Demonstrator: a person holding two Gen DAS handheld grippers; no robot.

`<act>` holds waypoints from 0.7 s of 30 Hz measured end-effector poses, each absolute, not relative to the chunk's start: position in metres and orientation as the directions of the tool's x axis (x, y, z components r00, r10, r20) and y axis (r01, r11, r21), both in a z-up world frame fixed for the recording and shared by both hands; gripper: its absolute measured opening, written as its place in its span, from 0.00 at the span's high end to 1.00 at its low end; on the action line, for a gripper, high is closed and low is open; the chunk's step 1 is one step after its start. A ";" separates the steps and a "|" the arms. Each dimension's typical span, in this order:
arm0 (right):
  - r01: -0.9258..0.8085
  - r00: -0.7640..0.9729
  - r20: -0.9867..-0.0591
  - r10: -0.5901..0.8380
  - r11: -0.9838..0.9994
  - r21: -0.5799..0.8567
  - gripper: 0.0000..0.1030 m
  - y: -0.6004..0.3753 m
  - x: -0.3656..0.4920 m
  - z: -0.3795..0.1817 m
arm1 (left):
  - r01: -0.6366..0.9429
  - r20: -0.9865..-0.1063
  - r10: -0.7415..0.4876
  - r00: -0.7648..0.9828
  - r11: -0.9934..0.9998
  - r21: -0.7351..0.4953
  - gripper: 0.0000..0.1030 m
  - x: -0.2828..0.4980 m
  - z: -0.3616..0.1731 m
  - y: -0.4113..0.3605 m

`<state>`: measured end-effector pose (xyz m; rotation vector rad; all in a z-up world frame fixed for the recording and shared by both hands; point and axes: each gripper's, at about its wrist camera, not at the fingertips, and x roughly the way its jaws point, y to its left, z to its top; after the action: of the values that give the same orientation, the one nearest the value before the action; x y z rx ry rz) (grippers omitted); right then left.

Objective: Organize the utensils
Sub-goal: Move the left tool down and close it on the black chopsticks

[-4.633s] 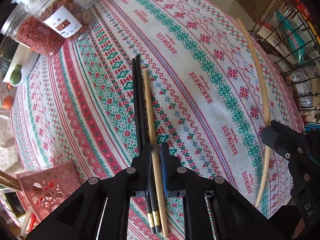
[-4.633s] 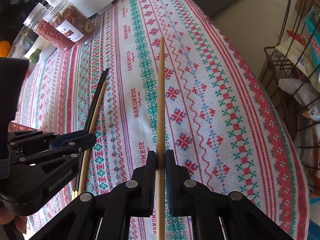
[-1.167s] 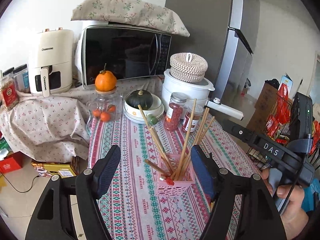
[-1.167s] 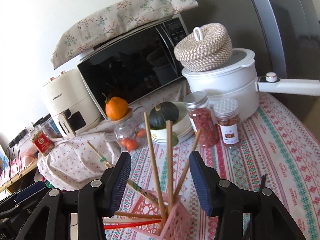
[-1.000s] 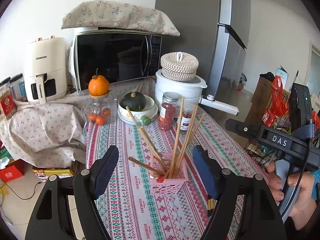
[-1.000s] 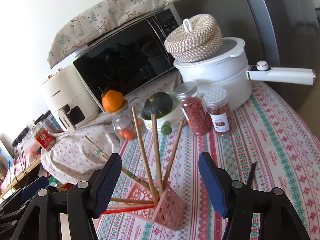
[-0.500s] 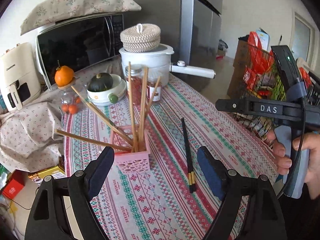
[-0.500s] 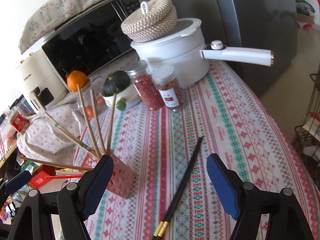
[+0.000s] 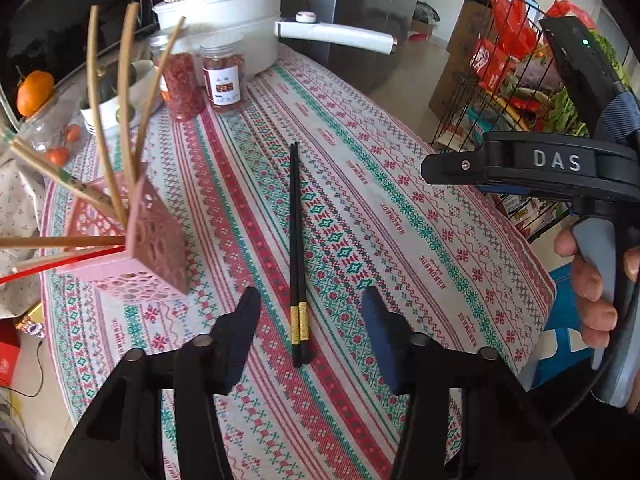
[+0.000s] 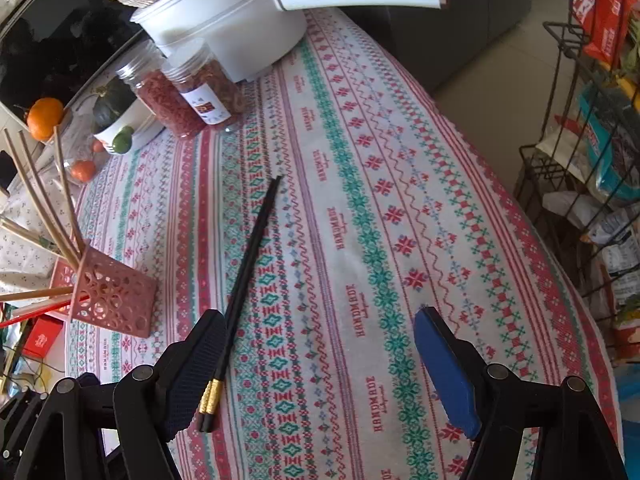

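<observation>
A pair of black chopsticks with gold bands (image 9: 295, 240) lies side by side on the patterned tablecloth (image 9: 400, 216); it also shows in the right wrist view (image 10: 244, 276). A pink perforated holder (image 9: 152, 244) with several wooden chopsticks (image 9: 120, 120) stands to the left; the right wrist view shows it too (image 10: 116, 300). My left gripper (image 9: 310, 320) is open and empty, its jaws on either side of the black pair's gold ends. My right gripper (image 10: 320, 356) is open and empty, just right of the pair.
A white pot (image 9: 224, 20) with a long handle, two jars of dried food (image 9: 200, 76), a bowl with a squash and an orange (image 9: 34, 86) stand at the back. A wire rack of groceries (image 9: 516, 80) stands off the table's right edge.
Both grippers have tilted down from the holder and come closer to the tabletop over the black chopsticks. The wooden chopsticks held earlier now stand in the pink holder.
</observation>
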<state>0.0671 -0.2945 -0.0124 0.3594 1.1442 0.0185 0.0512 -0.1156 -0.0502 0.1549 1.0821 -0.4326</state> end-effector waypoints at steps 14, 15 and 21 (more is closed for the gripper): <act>0.226 0.347 -0.907 0.238 0.917 0.328 0.20 -0.327 0.067 -0.032 | 0.272 -0.941 -0.193 0.279 0.955 -0.115 0.86 0.152 -0.113 -0.142; 0.223 0.351 -0.906 0.237 0.918 0.327 0.20 -0.327 0.067 -0.031 | 0.270 -0.944 -0.185 0.274 0.957 -0.109 0.87 0.155 -0.115 -0.144; 0.203 0.360 -0.898 0.253 0.918 0.340 0.20 -0.327 0.069 -0.026 | 0.280 -0.960 -0.143 0.240 0.957 -0.073 0.88 0.174 -0.121 -0.153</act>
<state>0.0688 -0.3266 -0.0265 0.4322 1.2132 0.0338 0.1736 -0.1528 -0.1206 0.1222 1.2977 -0.2902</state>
